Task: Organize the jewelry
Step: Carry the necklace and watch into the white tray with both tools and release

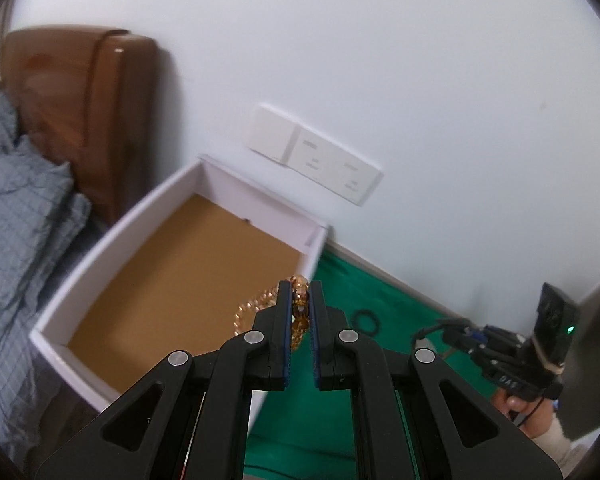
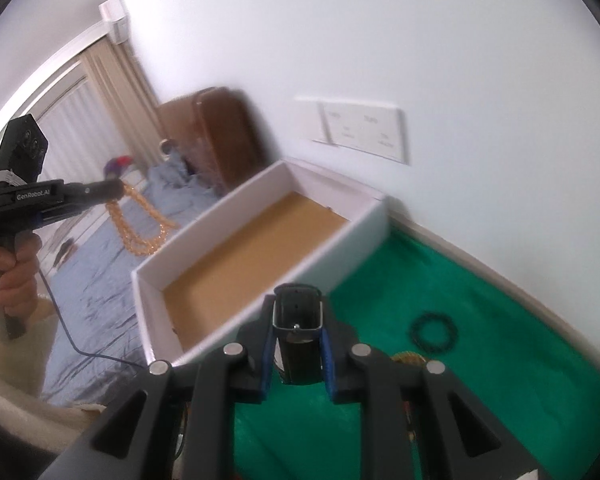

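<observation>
Gripping a string of amber-coloured beads (image 1: 296,312), my left gripper (image 1: 300,292) has its blue-padded fingers (image 1: 285,332) closed on a few of the beads, with the rest of the loop hanging down on the left side of the tips. Seen from my right wrist, that same amber bead necklace (image 2: 140,224) dangles in a long loop from the left gripper (image 2: 118,189), in the air to the left of the shallow white rectangular box with a tan cardboard floor (image 2: 364,236), with the blue-grey bedding (image 2: 96,264) behind it. From my left wrist, the hanging loop shows against the tan floor of the box (image 1: 80,280) near its right-hand wall. My right gripper (image 2: 298,312) is clamped on a black strap with a silver metal buckle (image 2: 298,332), held upright between the fingers (image 2: 327,356), just in front of the box's near wall. The box sits on a counter covered in green cloth (image 2: 480,380), pushed against the white wall at the counter's back edge. On the cloth to the right of the box lies a small ring of black beads (image 2: 434,330), apart from everything else, and a gold-coloured piece (image 2: 408,358) peeks out just beside my right finger linkage; what it is I cannot tell. A white wall socket plate (image 2: 360,128) sits above the box.
</observation>
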### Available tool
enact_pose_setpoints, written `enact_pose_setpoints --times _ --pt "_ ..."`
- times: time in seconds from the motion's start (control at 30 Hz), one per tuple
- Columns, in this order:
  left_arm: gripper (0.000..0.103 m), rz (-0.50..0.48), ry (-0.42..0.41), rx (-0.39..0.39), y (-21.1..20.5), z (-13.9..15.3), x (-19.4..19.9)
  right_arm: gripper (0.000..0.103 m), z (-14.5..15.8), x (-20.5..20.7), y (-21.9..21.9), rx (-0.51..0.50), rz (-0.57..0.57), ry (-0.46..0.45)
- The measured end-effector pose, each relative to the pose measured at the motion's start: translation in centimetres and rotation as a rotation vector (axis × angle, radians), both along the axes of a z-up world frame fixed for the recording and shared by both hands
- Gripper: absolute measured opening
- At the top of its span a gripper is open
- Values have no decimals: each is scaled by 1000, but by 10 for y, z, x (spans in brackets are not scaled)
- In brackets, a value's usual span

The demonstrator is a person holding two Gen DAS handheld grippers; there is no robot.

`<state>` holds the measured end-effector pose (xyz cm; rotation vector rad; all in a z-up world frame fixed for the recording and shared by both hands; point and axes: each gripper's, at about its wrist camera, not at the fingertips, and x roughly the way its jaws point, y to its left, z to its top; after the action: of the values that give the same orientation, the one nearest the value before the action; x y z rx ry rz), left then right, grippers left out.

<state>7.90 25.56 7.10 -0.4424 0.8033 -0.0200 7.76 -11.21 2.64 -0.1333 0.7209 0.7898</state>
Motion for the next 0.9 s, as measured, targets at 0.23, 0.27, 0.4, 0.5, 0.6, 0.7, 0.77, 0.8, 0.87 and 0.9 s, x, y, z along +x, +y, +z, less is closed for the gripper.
enact_pose_setpoints --times 0.23,0.27,0.4,0.5,0.6,0.7,0.77,0.8,0.87,0.9 --pt "6 98 64 48 33 -35 -15 20 11 14 53 31 123 41" --pt "6 110 79 58 38 -43 -16 20 8 16 66 28 152 60" --pt "6 150 138 80 54 -79 -16 20 -11 20 108 1 226 88" --pt "6 174 189 67 64 -109 -15 20 -39 27 143 -50 250 104" --pt "6 198 230 49 71 -136 -15 20 -69 32 176 -115 268 99" --pt "6 220 268 15 77 -157 -13 20 -102 40 206 -179 276 107" --pt "6 233 296 9 79 -167 -10 20 -120 44 218 -214 275 110" --pt "6 238 311 8 80 -172 -8 20 -126 45 222 -229 270 109" --pt "6 240 331 16 80 -177 -5 20 -139 47 229 -259 261 109" --pt "6 241 342 24 80 -179 -3 20 -145 49 232 -267 257 116"
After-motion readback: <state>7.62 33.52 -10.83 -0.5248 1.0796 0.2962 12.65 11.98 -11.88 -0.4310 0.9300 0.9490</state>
